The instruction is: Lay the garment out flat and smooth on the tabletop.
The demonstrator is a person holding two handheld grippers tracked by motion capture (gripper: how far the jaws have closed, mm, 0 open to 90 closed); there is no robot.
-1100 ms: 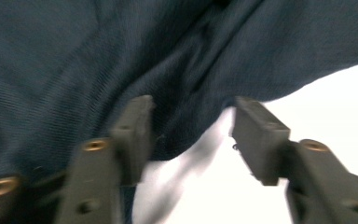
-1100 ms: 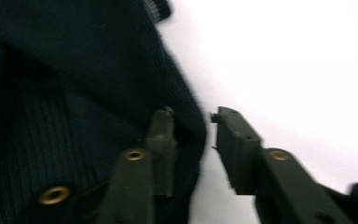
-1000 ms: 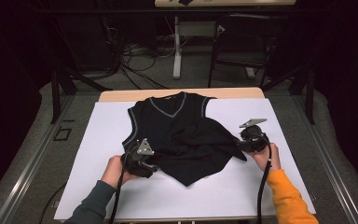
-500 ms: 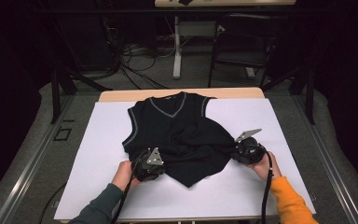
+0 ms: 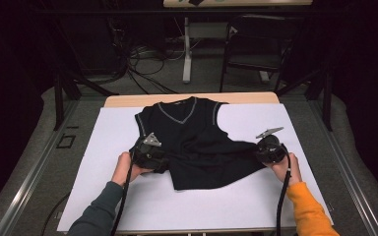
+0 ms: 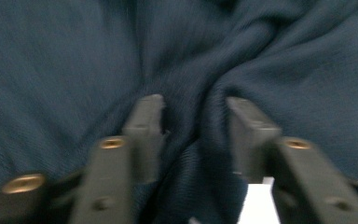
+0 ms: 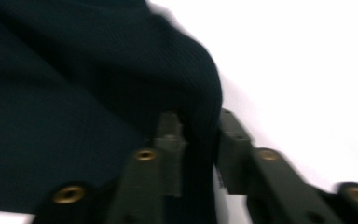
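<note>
A white sheet (image 5: 128,132) covers a light wooden table (image 5: 128,100) that stands on grey carpet in a dark room, with tangled cables (image 5: 142,59) and a black chair (image 5: 256,49) behind it. On the sheet's middle lies a black knitted sleeveless V-neck vest with grey trim (image 5: 197,137), its lower half folded and rumpled. The left gripper (image 6: 193,119), at the vest's left edge, has just been opening, a ridge of knit between its parted jaws; the right gripper (image 7: 200,135), at the right edge, has also been opening, a fold between jaws that stand close, and I cannot tell whether they pinch it.

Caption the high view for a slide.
Two hand-held grippers, left gripper and right gripper, work opposite edges of a dark vest on a white table.
</note>
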